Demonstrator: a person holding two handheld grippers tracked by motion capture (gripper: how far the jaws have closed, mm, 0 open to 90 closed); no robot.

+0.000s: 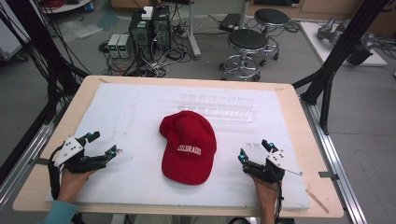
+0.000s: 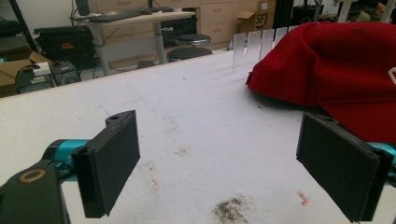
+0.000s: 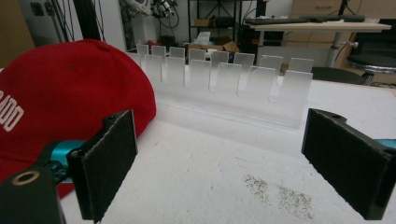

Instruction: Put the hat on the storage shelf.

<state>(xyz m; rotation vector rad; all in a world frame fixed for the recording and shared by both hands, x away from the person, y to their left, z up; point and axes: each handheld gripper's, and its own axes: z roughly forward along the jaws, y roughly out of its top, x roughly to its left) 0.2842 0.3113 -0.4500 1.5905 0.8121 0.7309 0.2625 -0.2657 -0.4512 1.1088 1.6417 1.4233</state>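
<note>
The table was covered in a scuffed white foam sheet point(image 1: 130, 116), with stools and computer gear on the floor behind it. A red fabric baseball cap with white lettering point(image 1: 188, 145) sat in the middle, brim toward the far left, just in front of a clear slotted acrylic rack point(image 1: 219, 106). My left gripper point(image 1: 95, 145) and right gripper point(image 1: 256, 150) rested either side of it, well apart from it, both spread wide with nothing between the jaws. I'd call this the approach stage; next I'd need to close in and pinch the cap's edges.
</note>
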